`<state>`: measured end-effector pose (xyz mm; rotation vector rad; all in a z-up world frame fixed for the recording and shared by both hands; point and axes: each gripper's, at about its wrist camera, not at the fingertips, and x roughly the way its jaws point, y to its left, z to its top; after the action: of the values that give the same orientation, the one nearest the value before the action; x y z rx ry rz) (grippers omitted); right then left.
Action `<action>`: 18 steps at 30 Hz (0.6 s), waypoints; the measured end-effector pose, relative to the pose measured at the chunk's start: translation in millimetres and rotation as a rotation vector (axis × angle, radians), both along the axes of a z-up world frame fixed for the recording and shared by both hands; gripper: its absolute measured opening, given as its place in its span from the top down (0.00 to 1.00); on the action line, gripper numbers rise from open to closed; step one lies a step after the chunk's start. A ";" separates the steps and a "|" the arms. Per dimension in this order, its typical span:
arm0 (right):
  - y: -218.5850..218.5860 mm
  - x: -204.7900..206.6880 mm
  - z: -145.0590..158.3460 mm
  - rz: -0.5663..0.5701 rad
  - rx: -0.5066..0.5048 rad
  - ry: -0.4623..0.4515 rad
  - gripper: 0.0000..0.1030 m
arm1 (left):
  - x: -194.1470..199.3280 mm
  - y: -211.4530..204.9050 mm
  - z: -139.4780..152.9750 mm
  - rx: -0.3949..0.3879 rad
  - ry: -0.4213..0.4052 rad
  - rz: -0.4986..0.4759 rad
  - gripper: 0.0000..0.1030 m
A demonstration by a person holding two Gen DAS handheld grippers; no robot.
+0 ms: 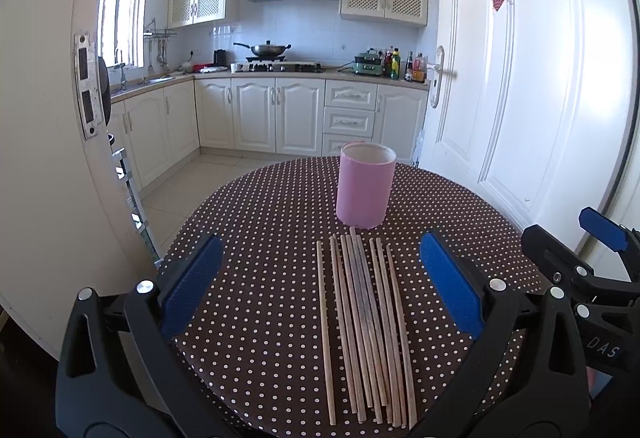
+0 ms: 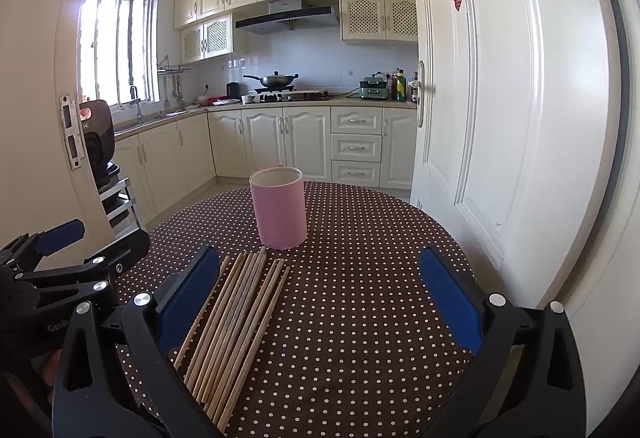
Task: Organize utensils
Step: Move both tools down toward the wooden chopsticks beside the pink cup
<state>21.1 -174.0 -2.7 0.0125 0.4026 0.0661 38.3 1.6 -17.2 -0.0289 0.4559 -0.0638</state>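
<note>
Chopsticks (image 1: 366, 330) flat on dotted surface (image 1: 260, 238), lower centre of frame, just before pink cup (image 1: 365, 190).
Left hand-held gripper (image 1: 320, 290) and right hand-held gripper (image 2: 320, 302) spread wide, grasping nothing.

Black hand-held gripper (image 1: 320, 286): blue pads (image 1: 192, 284), silver screws.
</note>
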 end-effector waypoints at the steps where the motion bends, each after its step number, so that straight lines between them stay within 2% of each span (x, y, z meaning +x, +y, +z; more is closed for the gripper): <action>1: 0.7 1.7 -1.1 0.000 0.000 0.008 0.07 | 1.3 0.6 -1.0 0.000 0.005 0.002 0.06; 4: 3.1 7.3 -5.4 -0.001 0.006 0.031 0.07 | 5.6 4.3 -4.6 -0.001 0.028 0.013 0.06; 8: 3.7 9.0 -12.5 0.006 0.032 0.008 0.07 | 13.2 9.1 -11.3 -0.004 0.066 0.024 0.06; 18: 10.6 37.5 -31.5 -0.002 0.025 0.135 0.07 | 41.7 19.3 -30.8 -0.016 0.181 0.033 0.06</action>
<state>58.6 -163.4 -34.1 0.0420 0.5369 0.0684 79.9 21.0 -48.0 -0.0580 0.6357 -0.0326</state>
